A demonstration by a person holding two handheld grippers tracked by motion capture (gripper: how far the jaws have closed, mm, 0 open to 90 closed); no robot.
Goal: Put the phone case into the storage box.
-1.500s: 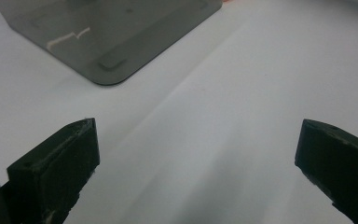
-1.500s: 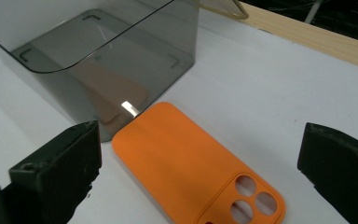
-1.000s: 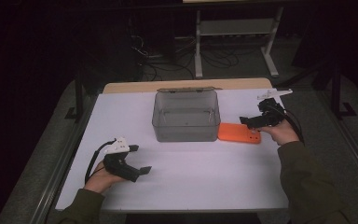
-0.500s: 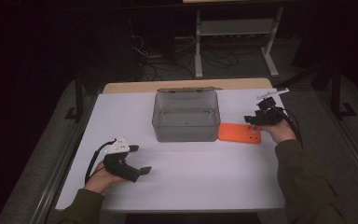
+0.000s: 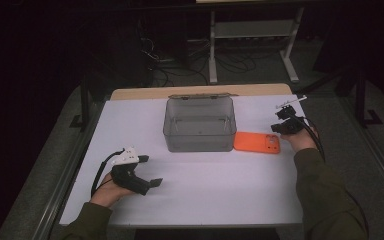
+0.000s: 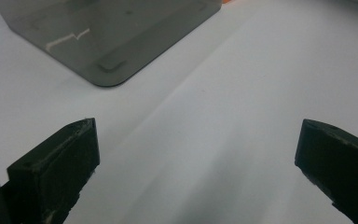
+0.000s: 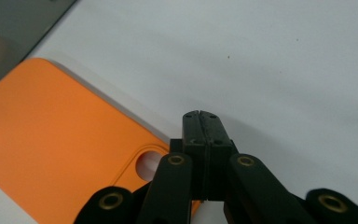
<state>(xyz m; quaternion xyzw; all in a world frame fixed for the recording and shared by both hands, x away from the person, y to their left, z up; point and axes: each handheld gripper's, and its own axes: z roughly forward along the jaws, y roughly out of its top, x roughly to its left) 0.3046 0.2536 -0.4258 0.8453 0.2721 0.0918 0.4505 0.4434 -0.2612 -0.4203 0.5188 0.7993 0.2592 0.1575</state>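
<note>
A flat orange phone case (image 5: 256, 142) with a round camera hole lies on the white table (image 5: 215, 195), just right of a clear grey plastic box (image 5: 200, 125). My right gripper (image 5: 280, 127) hovers low at the case's right end. In the right gripper view its jaws (image 7: 200, 116) have just been closing and now meet with nothing between them, over bare table beside the case (image 7: 65, 144). My left gripper (image 5: 150, 171) rests at the front left, well away from both. The left gripper view has it (image 6: 196, 154) open and holding nothing, with the box (image 6: 107, 32) ahead.
The box stands open-topped with nothing visible inside, near the table's far edge. A brown board (image 5: 200, 91) lies behind it. A metal stand (image 5: 252, 45) and cables sit on the dark floor beyond. Table rails run along both sides.
My right gripper has sunk toward the table at the case's right end, and its jaws have gone from wide apart to shut. The left hand has stayed put.
</note>
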